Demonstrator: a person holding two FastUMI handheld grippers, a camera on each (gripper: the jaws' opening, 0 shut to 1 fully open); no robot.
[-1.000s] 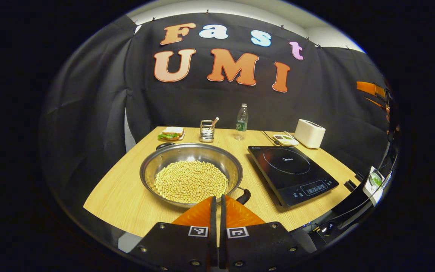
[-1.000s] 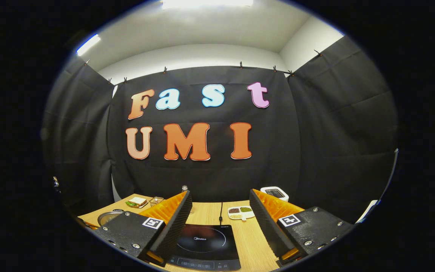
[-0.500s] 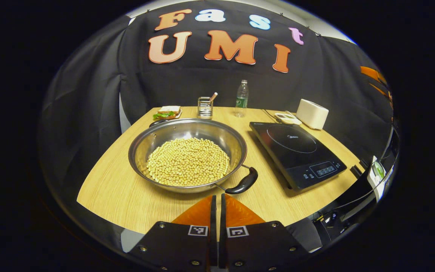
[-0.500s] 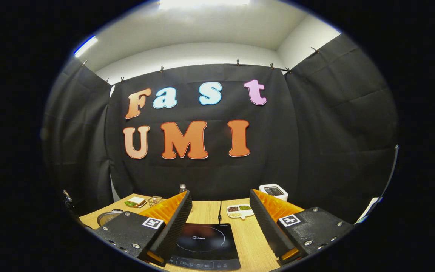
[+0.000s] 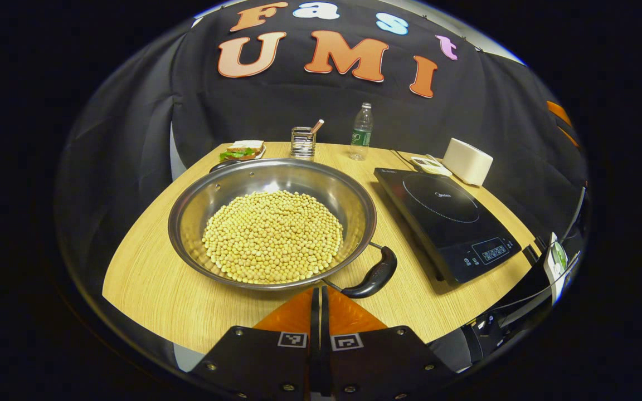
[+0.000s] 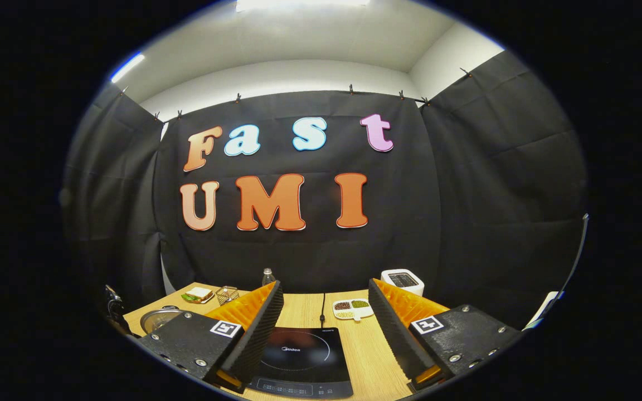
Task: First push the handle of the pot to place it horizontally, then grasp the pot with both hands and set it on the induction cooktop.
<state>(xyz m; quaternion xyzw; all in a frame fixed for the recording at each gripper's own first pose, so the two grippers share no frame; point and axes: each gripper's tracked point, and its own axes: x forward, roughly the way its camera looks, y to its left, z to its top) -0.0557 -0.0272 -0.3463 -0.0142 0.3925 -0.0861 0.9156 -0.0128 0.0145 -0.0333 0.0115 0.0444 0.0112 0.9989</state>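
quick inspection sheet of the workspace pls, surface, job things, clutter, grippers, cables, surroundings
surface: wooden table, bare at the near left.
job's things: steel pot full of pale beans, on the table left of the induction cooktop; its black handle points to the near right, not yet horizontal.
clutter: sandwich, wire holder, water bottle, white toaster, small sectioned dish, all along the far edge.
grippers: left gripper shut, empty, just short of the handle; right gripper open, over the cooktop.
cables: one black cable running back from the cooktop.
surroundings: black cloth walls, ceiling light.
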